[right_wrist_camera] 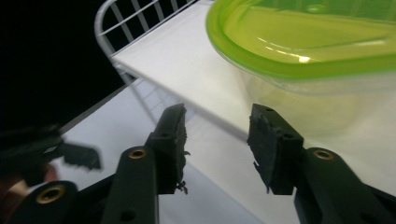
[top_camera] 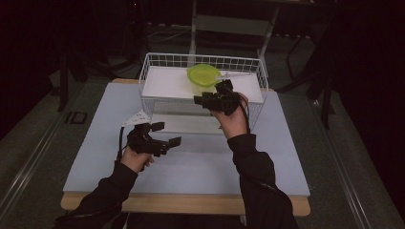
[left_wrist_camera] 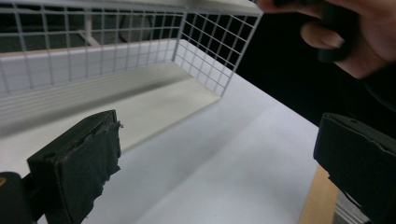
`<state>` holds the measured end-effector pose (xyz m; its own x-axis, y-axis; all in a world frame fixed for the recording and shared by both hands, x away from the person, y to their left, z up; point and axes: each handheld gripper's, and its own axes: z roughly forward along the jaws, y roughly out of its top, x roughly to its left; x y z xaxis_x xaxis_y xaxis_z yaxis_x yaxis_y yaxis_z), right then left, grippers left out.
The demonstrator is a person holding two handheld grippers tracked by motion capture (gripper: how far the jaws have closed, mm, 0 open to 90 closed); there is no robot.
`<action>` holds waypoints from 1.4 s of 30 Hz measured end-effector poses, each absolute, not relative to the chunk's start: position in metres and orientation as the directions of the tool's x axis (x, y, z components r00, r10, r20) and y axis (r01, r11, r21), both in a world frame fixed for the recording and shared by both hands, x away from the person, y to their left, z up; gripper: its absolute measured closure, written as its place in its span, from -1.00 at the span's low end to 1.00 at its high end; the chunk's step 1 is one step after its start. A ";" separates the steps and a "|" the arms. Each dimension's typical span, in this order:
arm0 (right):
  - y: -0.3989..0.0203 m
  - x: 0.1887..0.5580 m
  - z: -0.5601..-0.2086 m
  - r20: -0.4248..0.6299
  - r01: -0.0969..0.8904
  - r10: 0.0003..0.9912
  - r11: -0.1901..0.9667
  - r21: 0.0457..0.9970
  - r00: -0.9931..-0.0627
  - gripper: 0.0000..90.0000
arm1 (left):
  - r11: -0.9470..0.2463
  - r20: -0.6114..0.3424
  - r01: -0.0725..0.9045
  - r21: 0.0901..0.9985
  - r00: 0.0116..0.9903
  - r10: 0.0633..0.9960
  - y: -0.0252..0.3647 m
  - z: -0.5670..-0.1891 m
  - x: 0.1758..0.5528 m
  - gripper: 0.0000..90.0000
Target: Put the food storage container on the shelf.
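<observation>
Green bowl (top_camera: 204, 75) sits on the rack's (top_camera: 152, 60) top shelf, far centre. R gripper (right_wrist_camera: 217, 140) just short of it, jaws apart, nothing between. L gripper (top_camera: 165, 134) near-left, spread wide, empty. Bowl prob. light, thin, slick plastic; best pinch the rim.

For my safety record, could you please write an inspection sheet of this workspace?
Surface: pale blue table, wooden front edge.
Job's things: green bowl on the white shelf inside the wire basket.
Clutter: nothing seen.
Grippers: left gripper open over the table, holding nothing; right gripper open beside the bowl, not touching it.
Cables: black cable at the left gripper.
Surroundings: dark floor, frame legs behind.
</observation>
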<state>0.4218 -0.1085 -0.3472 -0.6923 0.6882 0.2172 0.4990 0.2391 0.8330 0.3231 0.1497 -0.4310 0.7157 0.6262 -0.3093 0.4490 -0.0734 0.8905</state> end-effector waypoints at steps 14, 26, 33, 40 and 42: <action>-0.132 0.444 -0.344 0.229 0.546 0.812 0.128 0.828 -0.537 0.24 | -0.093 -0.311 0.441 0.893 0.751 0.582 0.141 -0.448 0.303 -0.96; -0.118 0.448 -0.347 0.196 0.527 0.789 0.184 0.829 -0.583 0.20 | -0.083 -0.308 0.436 0.896 0.746 0.590 0.146 -0.450 0.301 -0.96; -0.124 0.454 -0.348 0.201 0.540 0.808 0.165 0.826 -0.553 0.22 | -0.070 -0.313 0.436 0.897 0.739 0.596 0.151 -0.450 0.302 -0.96; -0.126 0.438 -0.347 0.189 0.525 0.792 0.187 0.830 -0.581 0.18 | -0.080 -0.301 0.435 0.897 0.733 0.610 0.152 -0.450 0.302 -0.96; -0.126 0.431 -0.346 0.184 0.519 0.785 0.197 0.831 -0.592 0.12 | -0.089 -0.298 0.437 0.895 0.734 0.610 0.151 -0.450 0.302 -0.96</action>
<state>0.4308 -0.1262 -0.3461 -0.5919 0.7848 0.1837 0.5195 0.1972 0.8314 0.3017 0.1509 -0.4503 0.7340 0.6104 -0.2977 0.4372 -0.0893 0.8949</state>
